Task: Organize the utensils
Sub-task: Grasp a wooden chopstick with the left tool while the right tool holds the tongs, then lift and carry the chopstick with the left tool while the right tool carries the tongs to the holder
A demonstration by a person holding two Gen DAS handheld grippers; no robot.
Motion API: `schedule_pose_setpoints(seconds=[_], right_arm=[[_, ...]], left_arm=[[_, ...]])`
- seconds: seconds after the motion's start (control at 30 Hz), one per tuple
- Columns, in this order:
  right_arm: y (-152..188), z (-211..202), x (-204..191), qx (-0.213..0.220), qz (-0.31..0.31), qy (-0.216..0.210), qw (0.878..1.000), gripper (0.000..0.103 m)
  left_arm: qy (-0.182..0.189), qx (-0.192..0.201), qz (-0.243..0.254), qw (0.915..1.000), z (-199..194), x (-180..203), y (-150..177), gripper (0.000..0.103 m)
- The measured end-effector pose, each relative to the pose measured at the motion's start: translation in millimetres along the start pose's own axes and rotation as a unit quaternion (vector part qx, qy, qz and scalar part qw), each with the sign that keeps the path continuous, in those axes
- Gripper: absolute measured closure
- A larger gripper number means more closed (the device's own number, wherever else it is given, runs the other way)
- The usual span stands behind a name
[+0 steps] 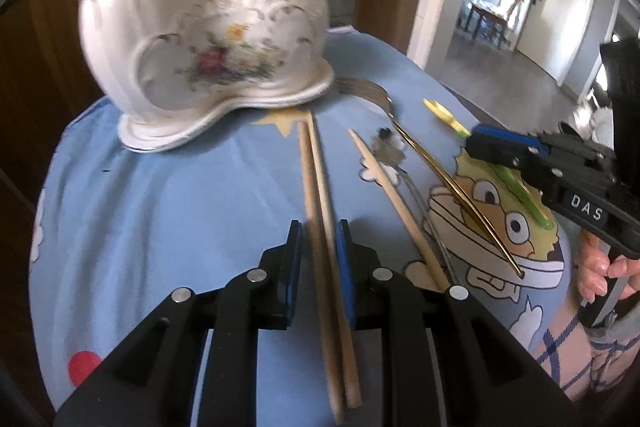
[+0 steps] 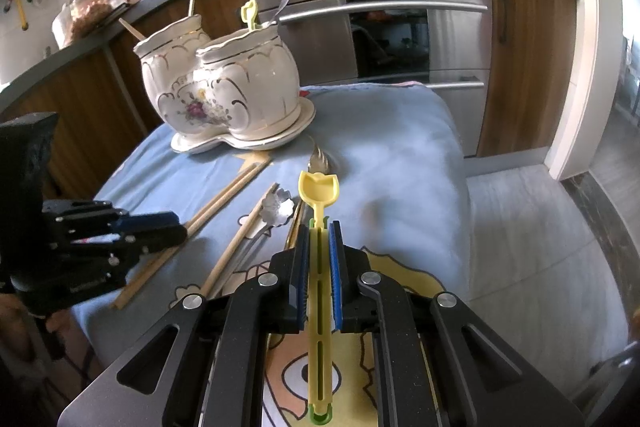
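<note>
My left gripper (image 1: 320,231) hovers low over the blue cloth, open a little. A pair of wooden chopsticks (image 1: 316,179) lies between its jaws, touching the right pad with a small gap at the left pad. My right gripper (image 2: 320,227) is shut on the handle of a yellow-green plastic spoon (image 2: 319,191), held above the cloth. A white floral ceramic holder (image 2: 224,83) with two pots stands at the back, with chopsticks, a yellow spoon and a clear utensil inside. A single chopstick (image 1: 396,199), a flower-shaped metal spoon (image 1: 386,147) and a gold-handled fork (image 1: 404,135) lie on the cloth.
The table wears a blue cartoon cloth (image 2: 400,155) that drops off at the right to grey floor (image 2: 540,247). A dark counter with a steel oven (image 2: 400,27) runs behind the holder. A person's hand (image 1: 604,267) grips the right gripper's handle.
</note>
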State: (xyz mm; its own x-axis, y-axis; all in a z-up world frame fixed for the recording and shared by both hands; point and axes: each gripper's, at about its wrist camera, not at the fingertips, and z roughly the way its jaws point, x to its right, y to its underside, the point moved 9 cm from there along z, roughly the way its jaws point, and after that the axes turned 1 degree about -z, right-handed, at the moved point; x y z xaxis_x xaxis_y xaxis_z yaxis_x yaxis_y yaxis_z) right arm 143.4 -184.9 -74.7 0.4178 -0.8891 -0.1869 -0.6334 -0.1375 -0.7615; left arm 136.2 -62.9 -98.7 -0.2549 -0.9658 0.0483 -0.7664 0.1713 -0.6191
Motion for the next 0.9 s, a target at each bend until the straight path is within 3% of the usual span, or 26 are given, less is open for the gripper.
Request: schedule_pose_setpoints(seconds=[0.33, 0.43, 0.8, 0.9], right_arm=[[0, -1, 0, 0.001, -0.001, -0.002, 1.0, 0.092], [0, -1, -1, 0.0, -0.004, -0.002, 1.0, 0.092], [0, 0, -2, 0.0, -0.004, -0.003, 1.0, 0.092], [0, -1, -2, 0.002, -0.003, -0.005, 1.0, 0.092]], left_arm=[[0.0, 0.023, -0.012, 0.9997, -16, -6, -5, 0.085], [-0.017, 0.018, -0.005, 0.9997, -14, -10, -4, 0.085], [-0.02, 0.002, 0.016, 0.9997, -3, -2, 1, 0.086], [-0.014, 0.001, 0.019, 0.9997, -4, -4, 2, 0.098]])
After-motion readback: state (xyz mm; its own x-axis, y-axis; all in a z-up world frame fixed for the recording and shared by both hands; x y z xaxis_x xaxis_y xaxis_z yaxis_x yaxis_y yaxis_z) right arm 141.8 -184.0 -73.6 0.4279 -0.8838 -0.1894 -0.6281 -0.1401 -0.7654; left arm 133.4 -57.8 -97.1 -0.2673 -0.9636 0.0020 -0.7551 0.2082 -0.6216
